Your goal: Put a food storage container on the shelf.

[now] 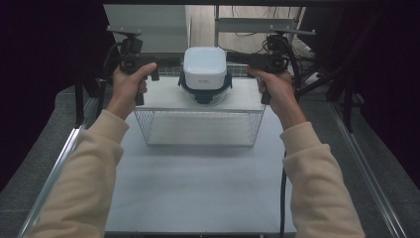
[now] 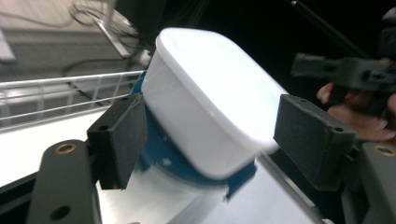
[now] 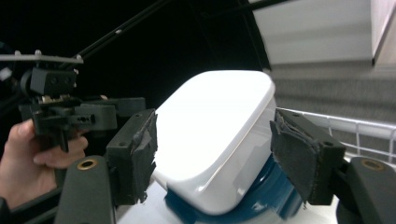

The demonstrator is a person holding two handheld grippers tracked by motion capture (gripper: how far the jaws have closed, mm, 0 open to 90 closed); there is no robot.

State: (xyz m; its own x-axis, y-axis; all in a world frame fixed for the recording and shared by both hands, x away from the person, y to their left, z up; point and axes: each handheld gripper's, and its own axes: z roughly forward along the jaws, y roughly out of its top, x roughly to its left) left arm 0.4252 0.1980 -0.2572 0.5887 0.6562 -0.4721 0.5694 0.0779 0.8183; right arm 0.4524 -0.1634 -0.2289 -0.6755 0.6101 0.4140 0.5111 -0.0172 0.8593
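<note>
White-lidded container (image 1: 204, 67) with blue clips sat on the wire rack's (image 1: 198, 128) top, near its back edge. I had left gripper (image 2: 210, 140) and right gripper (image 3: 215, 154) jaws apart, flanking it, unclamped.

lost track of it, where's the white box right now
In the high view the white box sits on the blue-rimmed container atop the wire shelf, between both grippers.

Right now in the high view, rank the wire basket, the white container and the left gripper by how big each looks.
1. Wire basket, widest by far.
2. White container, on its blue base.
3. Left gripper, smallest as seen, though the hand covers part of it, so its full size is unsure.
</note>
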